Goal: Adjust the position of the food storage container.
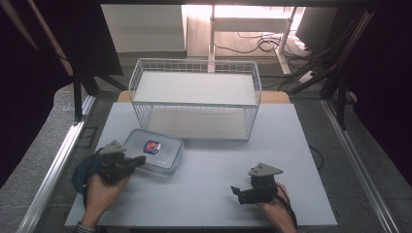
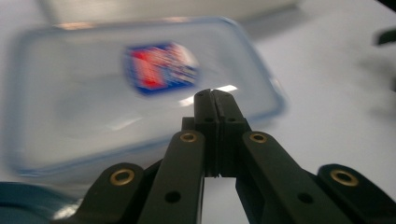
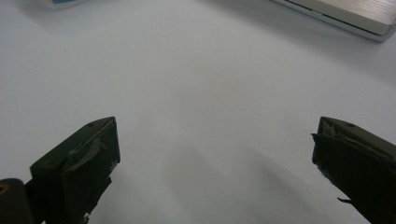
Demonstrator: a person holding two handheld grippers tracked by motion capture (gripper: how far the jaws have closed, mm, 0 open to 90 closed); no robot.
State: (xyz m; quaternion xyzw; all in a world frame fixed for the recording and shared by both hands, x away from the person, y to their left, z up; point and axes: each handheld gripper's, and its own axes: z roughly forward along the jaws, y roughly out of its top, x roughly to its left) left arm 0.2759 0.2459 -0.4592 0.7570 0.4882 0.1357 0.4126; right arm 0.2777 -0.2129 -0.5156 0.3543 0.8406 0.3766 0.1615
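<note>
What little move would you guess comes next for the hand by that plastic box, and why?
Probably opening the left gripper: its jaws are pressed shut, empty, right over the box's near edge, so it cannot take hold. The right gripper sits open, apart.

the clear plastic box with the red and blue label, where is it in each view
High view: the plastic box lies left of centre on the white table, in front of the wire basket, by the left gripper.
Left gripper view: it spans the upper left, blurred, beyond the shut jaws.
Right gripper view: a small corner at the top left edge may be it; I cannot tell.
Shared landmark: the white table.
</note>
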